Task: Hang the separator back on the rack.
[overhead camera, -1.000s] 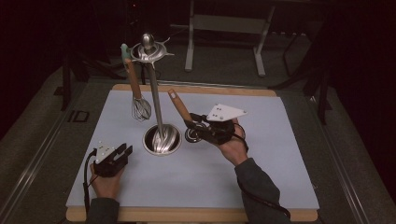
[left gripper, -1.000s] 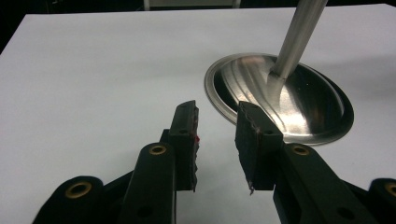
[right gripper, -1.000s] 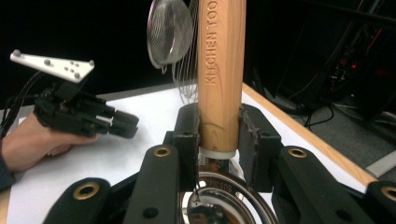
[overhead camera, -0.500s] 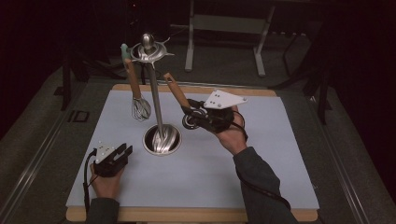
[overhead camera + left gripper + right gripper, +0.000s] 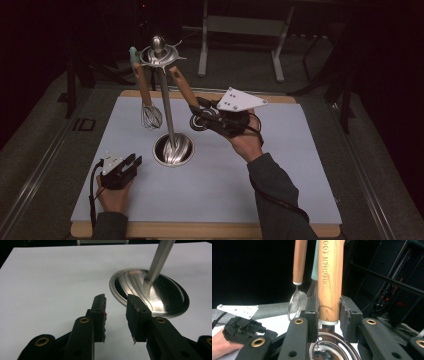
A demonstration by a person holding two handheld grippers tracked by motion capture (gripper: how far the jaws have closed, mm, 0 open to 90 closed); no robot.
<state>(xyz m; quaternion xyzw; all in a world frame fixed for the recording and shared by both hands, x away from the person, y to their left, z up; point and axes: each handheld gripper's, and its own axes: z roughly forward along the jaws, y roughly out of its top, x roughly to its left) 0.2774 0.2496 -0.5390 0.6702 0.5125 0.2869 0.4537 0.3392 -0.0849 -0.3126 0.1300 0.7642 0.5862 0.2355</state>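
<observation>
A steel utensil stand has a round base [image 5: 172,150], a thin pole [image 5: 166,100] and a hook ring [image 5: 159,54] at the top. A whisk [image 5: 150,116] with a wooden handle hangs from the ring's left side. My right gripper [image 5: 199,111] is raised beside the pole and shut on a wooden-handled utensil [image 5: 181,86] with a round metal head; the handle slants up toward the ring. In the right gripper view the handle [image 5: 329,277] sits between both pads. My left gripper [image 5: 131,162] rests open on the mat beside the base [image 5: 150,295], nothing between its fingers.
A pale mat [image 5: 280,170] covers a wooden board [image 5: 200,231] on a dark floor. Metal frame legs [image 5: 240,25] stand behind the board. The whisk [image 5: 297,300] hangs close behind the held handle in the right gripper view.
My right gripper has lifted the wooden-handled utensil up and slightly back, bringing its handle tip nearer the ring. The left gripper has stayed still.
</observation>
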